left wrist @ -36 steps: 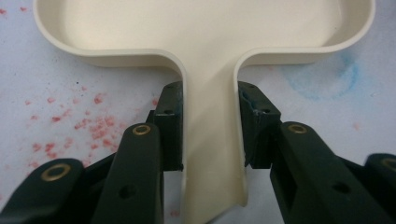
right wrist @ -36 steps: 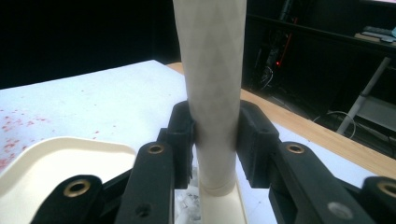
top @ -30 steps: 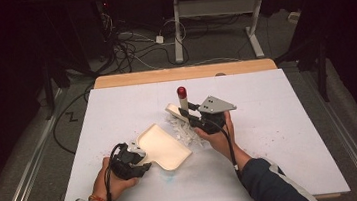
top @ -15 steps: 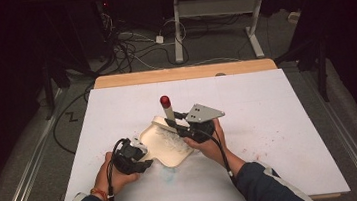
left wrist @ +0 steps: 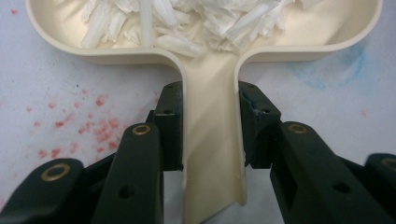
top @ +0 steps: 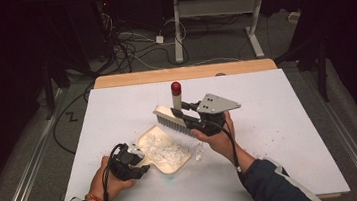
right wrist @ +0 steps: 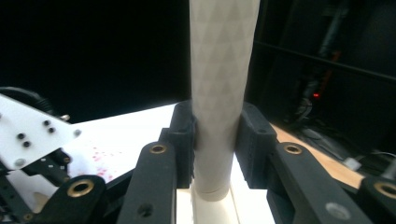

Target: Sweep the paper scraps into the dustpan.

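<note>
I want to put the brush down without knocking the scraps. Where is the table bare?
Bare: the table right of the right gripper with the brush, and the far left corner. Crowded: around the dustpan and a scrap beside it.

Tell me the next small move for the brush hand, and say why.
Probably lower the brush behind the white scrap lying just outside the dustpan and sweep it in. The right gripper holds the brush lifted off the table, while the left gripper pins the pan's handle, with most shreds already inside.
</note>
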`<state>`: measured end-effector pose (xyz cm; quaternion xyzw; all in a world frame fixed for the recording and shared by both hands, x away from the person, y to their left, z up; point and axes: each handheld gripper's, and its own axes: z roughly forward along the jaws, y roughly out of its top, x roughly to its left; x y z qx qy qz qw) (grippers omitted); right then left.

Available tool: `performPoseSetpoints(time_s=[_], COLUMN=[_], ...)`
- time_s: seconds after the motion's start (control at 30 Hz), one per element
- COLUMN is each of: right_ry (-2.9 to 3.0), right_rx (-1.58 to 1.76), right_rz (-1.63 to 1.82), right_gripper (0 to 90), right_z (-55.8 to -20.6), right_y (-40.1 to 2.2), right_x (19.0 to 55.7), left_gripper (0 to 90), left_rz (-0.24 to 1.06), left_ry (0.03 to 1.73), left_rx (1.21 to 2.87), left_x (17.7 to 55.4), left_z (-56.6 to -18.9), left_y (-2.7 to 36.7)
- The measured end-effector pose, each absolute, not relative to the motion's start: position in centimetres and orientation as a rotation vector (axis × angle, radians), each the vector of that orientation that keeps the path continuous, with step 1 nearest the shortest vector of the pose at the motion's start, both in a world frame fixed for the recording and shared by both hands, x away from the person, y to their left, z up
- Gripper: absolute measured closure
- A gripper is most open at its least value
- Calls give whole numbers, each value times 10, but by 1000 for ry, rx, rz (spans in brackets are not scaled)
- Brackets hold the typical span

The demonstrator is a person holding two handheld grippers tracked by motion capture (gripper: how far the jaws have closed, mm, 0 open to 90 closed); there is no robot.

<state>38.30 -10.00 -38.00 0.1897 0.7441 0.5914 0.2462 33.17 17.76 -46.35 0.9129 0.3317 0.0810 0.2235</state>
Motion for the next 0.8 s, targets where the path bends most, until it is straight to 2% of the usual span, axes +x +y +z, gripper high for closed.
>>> performPoseSetpoints(time_s=[0.2,0.5,0.8], right_ry=[2006,2054,2101], right_rx=[595,723,714], right_rz=[1537,1345,1385], right_gripper=[709,709,707], right_z=[-369,-398,-411], right_y=[-132,-170,-148], right_x=[371,347,329], left_gripper=[632,632,631], left_rz=[237,239,239], left_ry=[910,895,880], left_rx=[2539,2562,2561], left_x=[322,308,301], left_z=[-463,-463,-463], left_y=[177,174,160])
